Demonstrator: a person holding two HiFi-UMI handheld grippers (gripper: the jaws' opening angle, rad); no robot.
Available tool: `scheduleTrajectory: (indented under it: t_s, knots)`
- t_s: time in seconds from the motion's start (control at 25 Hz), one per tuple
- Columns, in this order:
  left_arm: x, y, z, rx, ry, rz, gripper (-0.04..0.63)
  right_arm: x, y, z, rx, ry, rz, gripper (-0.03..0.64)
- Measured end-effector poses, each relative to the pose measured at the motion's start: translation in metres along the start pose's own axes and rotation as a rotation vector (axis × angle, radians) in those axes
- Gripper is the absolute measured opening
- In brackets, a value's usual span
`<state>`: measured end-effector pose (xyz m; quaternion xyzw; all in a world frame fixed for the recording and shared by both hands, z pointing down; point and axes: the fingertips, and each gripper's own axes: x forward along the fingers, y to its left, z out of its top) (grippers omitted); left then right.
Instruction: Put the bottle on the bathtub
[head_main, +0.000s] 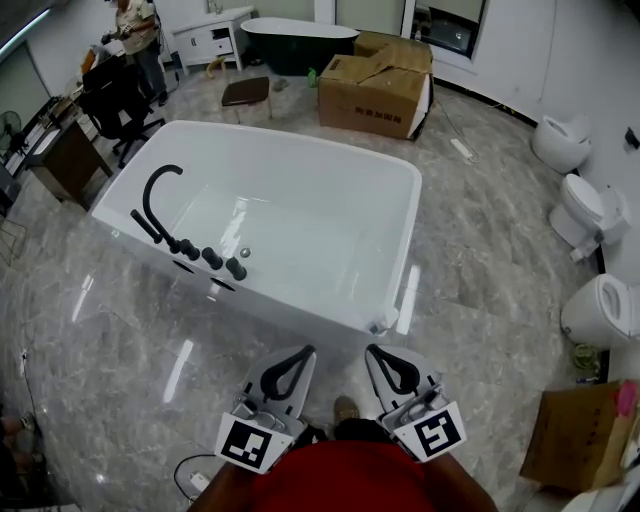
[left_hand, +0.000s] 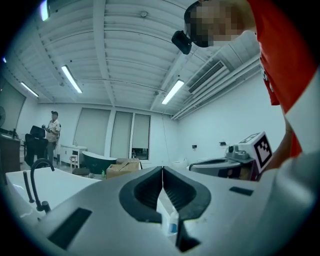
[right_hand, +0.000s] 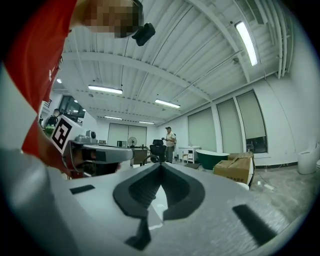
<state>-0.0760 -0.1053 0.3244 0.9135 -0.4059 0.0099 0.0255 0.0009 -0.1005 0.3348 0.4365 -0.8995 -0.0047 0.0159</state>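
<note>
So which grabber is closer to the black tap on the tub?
Left. The black tap stands up-left of the left gripper; the right gripper is beside it, farther right.

- A large cardboard box (head_main: 375, 85) sits on the floor at twelve o'clock, its flaps partly open.
- A dark freestanding tub (head_main: 298, 40) stands beyond it.
- A white drawer cabinet (head_main: 212, 40) and a brown stool (head_main: 246, 92) are at eleven o'clock.
- A black office chair (head_main: 118, 95) is at ten o'clock, with a person (head_main: 138, 35) standing just beyond it.
- Three white toilets (head_main: 590, 212) line up at three o'clock.
- A smaller cardboard carton (head_main: 575, 440) is at four o'clock.

Print on the cardboard box (head_main: 375, 85) is too small to read.
</note>
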Motion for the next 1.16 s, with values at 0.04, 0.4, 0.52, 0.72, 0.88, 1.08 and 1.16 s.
scheduleTrajectory:
  t_s: [0.04,0.4,0.52,0.72,0.88,1.08,1.16]
  knots:
    - [-0.001,0.000,0.001,0.001,-0.003,0.000,0.011,0.001,0.004,0.002,0.002,-0.001,0.008,0.005]
    - [-0.008,0.002,0.008,0.010,-0.016,0.016,0.011,0.007,0.019,0.010,-0.001,-0.010,0.039,0.005]
    - [-0.009,0.004,0.008,0.015,-0.015,0.026,0.011,0.010,0.018,0.010,0.001,-0.016,0.048,0.005]
    - [-0.010,0.006,0.007,0.016,-0.005,0.045,0.011,0.012,0.016,0.008,0.008,-0.020,0.059,0.005]
    - [-0.009,0.007,0.005,0.021,0.003,0.052,0.011,0.013,0.015,0.006,0.014,-0.023,0.064,0.005]
    - [-0.002,0.005,0.005,0.025,0.012,0.047,0.011,0.013,0.009,0.005,0.005,-0.019,0.069,0.005]
    - [0.000,0.004,0.005,0.028,0.015,0.045,0.011,0.013,0.007,0.005,0.001,-0.016,0.069,0.005]
